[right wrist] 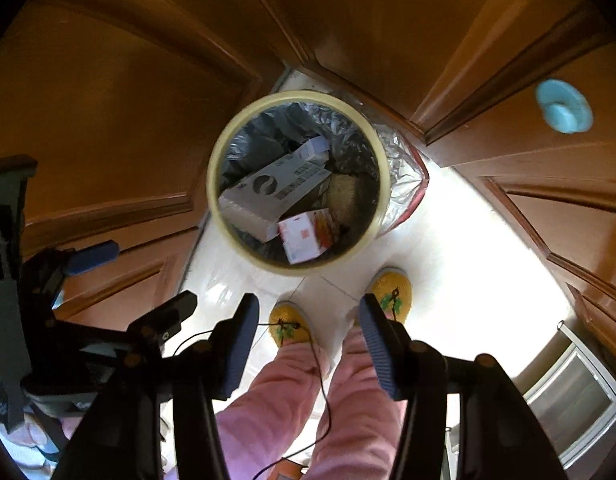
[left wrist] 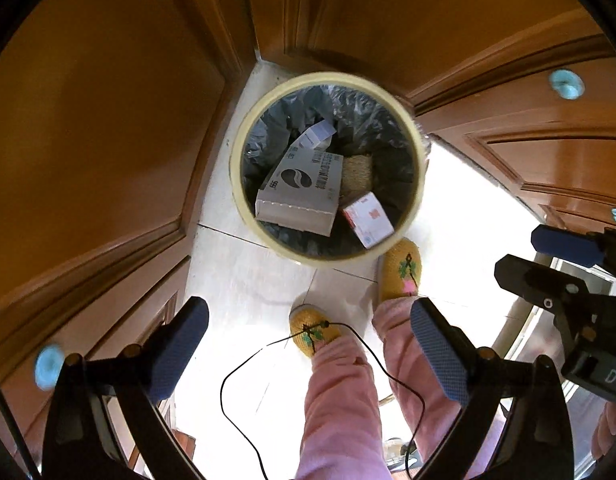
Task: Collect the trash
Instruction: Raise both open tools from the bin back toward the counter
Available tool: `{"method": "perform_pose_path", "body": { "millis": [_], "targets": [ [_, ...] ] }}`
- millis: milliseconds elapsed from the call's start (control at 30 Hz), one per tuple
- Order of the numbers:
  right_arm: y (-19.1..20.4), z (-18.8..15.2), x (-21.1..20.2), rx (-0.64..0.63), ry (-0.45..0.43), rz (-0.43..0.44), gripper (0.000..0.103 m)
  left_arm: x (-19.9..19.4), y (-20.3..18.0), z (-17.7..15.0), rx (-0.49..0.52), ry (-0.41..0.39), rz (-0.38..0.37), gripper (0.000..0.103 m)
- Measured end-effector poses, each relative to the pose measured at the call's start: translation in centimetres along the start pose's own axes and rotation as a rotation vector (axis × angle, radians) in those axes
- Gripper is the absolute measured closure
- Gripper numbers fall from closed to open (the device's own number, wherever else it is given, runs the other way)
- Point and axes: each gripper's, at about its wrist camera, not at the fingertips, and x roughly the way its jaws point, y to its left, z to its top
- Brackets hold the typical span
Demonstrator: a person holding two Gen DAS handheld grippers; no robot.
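Left wrist view is being filled by wooden cabinet doors (left wrist: 107, 128) closing in a pale tiled floor (left wrist: 243, 280). A round cream bin (left wrist: 243, 184), lined with a grey bag, is being seen from above; a large grey carton (left wrist: 303, 196) and a small red-and-white box (left wrist: 368, 220) are lying inside. Yellow slippers (left wrist: 400, 276) are being worn just beside it. Left gripper (left wrist: 308, 356) is being held spread wide, empty; right gripper (right wrist: 308, 344) is being held partly spread, empty.

- A round cream-rimmed trash bin (left wrist: 412, 204), lined with a grey plastic bag (left wrist: 267, 128), is stood upright on pale floor tiles in a corner between wooden doors.
- A large grey carton (left wrist: 303, 190), a small white-and-red box (left wrist: 368, 220) and another white box (left wrist: 318, 134) are seen tilted inside.
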Motion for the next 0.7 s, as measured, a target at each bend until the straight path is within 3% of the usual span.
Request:
{"method": "perform_pose_path", "body": {
  "millis": [400, 700],
  "targets": [
    [3.1, -7.2, -16.9, -0.042, -0.177, -0.018, 0.051, -17.6, -3.8, -6.6, 0.054, -0.155, -0.030, 0.003],
    [2.6, -13.5, -31.8, 0.011, -0.433, -0.109, 0.051, -31.6, -10.0, -9.9, 0.136, -0.366, -0.118, 0.003]
  ]
}}
